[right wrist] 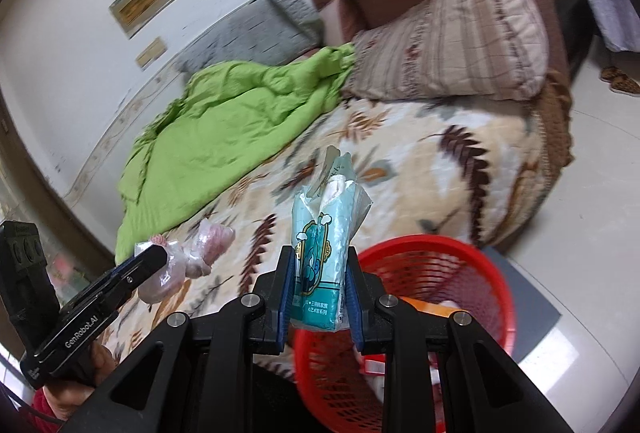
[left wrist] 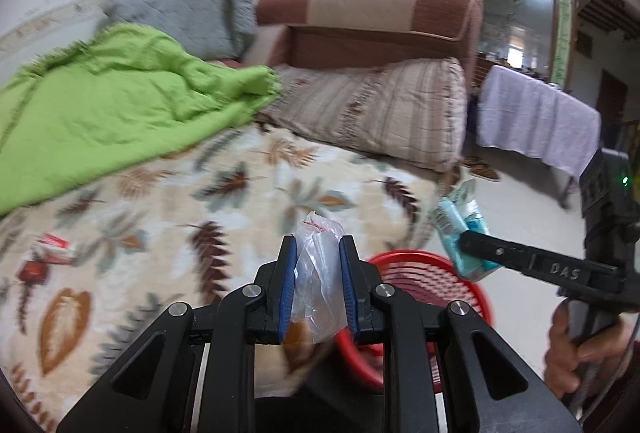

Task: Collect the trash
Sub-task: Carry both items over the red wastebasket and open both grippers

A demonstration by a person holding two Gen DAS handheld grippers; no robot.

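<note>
In the left wrist view my left gripper (left wrist: 318, 245) is shut on a crumpled clear plastic bag (left wrist: 320, 273) above the leaf-patterned bed cover. My right gripper (right wrist: 319, 253) is shut on a teal tissue packet (right wrist: 320, 225) that stands upright between the blue pads. A red mesh basket (right wrist: 440, 265) stands on the floor by the bed corner, just below and right of both grippers, with some trash inside. Each view catches the other gripper: the right one (left wrist: 466, 239) with the packet (left wrist: 452, 217) over the basket (left wrist: 432, 273), the left one (right wrist: 154, 257) with its bag (right wrist: 172, 269).
A red-and-white wrapper (left wrist: 56, 247) lies on the bed cover (left wrist: 240, 193) at left. A green blanket (left wrist: 100, 105), a striped pillow (left wrist: 380, 109) and a grey pillow (left wrist: 184, 13) lie further back. A cloth-covered table (left wrist: 536, 121) and slippers (left wrist: 480, 167) are across the pale floor.
</note>
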